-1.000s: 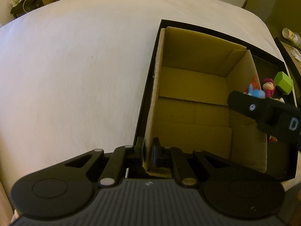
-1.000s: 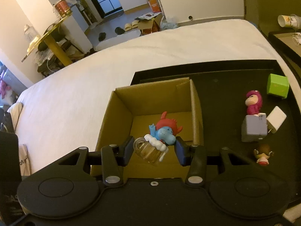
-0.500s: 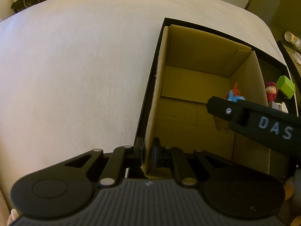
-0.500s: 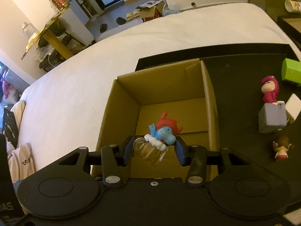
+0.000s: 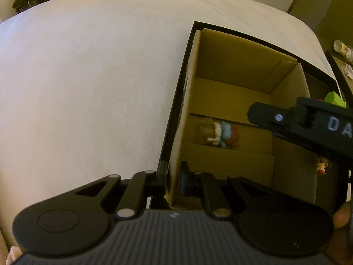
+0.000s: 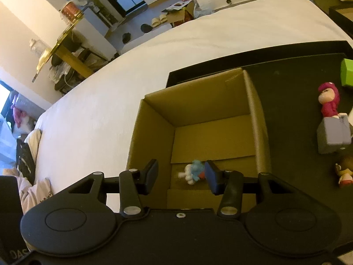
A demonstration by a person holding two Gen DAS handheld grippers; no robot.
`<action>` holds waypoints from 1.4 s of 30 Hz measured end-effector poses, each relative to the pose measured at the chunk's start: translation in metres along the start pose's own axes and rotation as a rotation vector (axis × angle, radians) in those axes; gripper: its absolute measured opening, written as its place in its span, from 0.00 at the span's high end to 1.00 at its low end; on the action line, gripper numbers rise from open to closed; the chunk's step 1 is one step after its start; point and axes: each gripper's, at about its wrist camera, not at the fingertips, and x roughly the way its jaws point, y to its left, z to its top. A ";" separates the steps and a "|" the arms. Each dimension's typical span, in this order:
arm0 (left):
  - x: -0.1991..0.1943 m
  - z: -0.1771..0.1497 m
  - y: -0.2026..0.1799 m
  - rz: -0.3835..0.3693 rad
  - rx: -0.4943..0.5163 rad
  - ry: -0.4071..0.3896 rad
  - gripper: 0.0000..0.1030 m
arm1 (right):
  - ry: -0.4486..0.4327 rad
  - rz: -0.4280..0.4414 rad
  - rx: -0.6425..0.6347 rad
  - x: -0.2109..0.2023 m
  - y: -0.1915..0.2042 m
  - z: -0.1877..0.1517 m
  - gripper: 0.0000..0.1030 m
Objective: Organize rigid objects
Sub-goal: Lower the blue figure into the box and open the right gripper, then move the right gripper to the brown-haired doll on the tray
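Observation:
An open cardboard box (image 6: 198,101) stands in a black tray (image 6: 286,84) on a white bed. My left gripper (image 5: 173,174) is shut on the box's near left wall (image 5: 183,121), one finger on each side of it. A blue figurine with red hair and a beer mug (image 5: 220,133) lies on its side on the box floor. In the right wrist view my right gripper (image 6: 182,176) hovers open over the box. The figurine (image 6: 194,173) lies below its fingers, and neither pad touches it.
On the tray, right of the box, are a pink-hooded figure (image 6: 328,99), a grey cube (image 6: 333,137), a green block (image 6: 347,72) and a small brown-haired figure (image 6: 344,172). The white bed (image 6: 154,66) stretches to the left. Room furniture stands beyond it.
The right gripper held the blue figurine over the box; its jaws have spread and the figurine now lies on the box floor. The left gripper keeps its grip on the wall.

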 end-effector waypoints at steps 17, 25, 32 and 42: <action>-0.002 0.004 -0.017 0.048 0.035 0.012 0.90 | -0.051 -0.043 -0.017 -0.040 -0.014 -0.003 0.41; 0.001 0.003 -0.021 0.080 0.043 0.015 0.90 | -0.115 -0.072 0.015 -0.064 -0.035 -0.001 0.33; 0.001 0.003 -0.027 0.095 0.037 0.021 0.90 | -0.150 -0.123 0.034 -0.077 -0.059 -0.005 0.31; 0.002 0.003 -0.039 0.117 0.059 0.029 0.90 | -0.123 -0.161 0.078 -0.081 -0.085 -0.015 0.31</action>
